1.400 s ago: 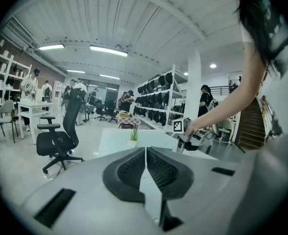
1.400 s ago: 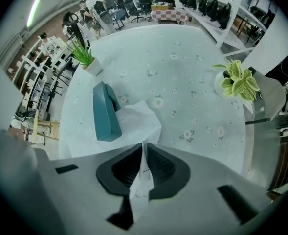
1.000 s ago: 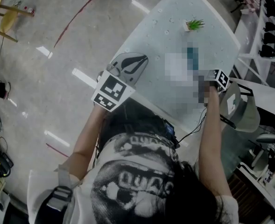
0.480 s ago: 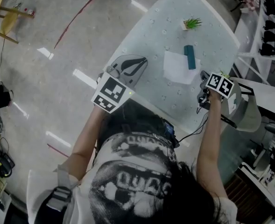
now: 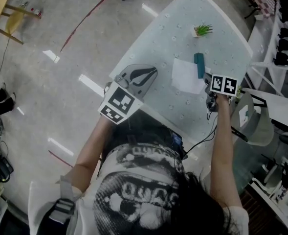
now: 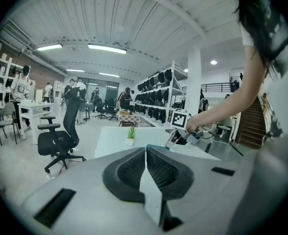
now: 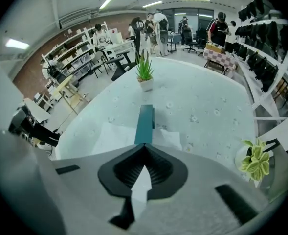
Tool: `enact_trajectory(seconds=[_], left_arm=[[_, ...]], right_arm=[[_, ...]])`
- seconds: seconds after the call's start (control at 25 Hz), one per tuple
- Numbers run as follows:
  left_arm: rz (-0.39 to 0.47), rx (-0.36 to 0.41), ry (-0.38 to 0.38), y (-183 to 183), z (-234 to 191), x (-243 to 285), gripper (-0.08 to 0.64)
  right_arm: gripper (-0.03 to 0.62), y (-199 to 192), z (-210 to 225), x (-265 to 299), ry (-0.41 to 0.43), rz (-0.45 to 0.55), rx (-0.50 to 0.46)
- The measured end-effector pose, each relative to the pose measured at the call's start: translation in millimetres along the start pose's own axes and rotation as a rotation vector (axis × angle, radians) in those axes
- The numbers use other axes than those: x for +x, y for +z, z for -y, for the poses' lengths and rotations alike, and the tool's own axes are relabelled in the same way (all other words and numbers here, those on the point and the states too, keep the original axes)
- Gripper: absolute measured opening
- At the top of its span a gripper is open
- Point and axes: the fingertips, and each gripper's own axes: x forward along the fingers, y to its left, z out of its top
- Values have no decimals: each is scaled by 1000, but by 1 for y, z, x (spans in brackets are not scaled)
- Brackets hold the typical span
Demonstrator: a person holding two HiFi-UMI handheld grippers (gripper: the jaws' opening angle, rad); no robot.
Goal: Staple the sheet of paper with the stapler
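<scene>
A pale table (image 5: 173,38) w/ a small flower print is seen in a big open workshop, w/ shelving and office chairs behind.

At the left, the left gripper (image 5: 151,72) is held over the table's near-left edge, well apart from the work. Its jaws are pressed together w/ nothing between them, as shown in the left gripper view. It is probably parked there to stay out of the way, since nothing at that edge needs holding.

Toward the middle, the sheet of paper (image 5: 185,77) is laid flat on the table. Its right edge is tucked under the stapler (image 5: 199,65), so the staple would land near that edge.

The teal stapler is lined up lengthwise, pointing away toward the small plant (image 5: 202,30) at the far side.

At the right, the right gripper (image 7: 144,146) is tipped steeply down, just at the stapler's near end. Its jaws are closed together and grip nothing – a blunt tip, probably suited to pushing the stapler's top down. Whether the tip touches the stapler cannot be told. The paper looks not yet stapled, but that is a guess.
</scene>
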Motion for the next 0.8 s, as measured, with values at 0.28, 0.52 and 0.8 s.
enact_trajectory(seconds=[0.28, 0.52, 0.8], left_arm=[[-21, -19, 42, -7, -3, -2, 8], [-27, -35, 45, -10, 0, 2, 8], [-27, -17, -17, -10, 16, 16, 6]], right_arm=[[3, -9, 2, 15, 60, -172, -94], [3, -9, 0, 16, 92, -251, -99], [5, -10, 2, 18, 58, -259, -112]])
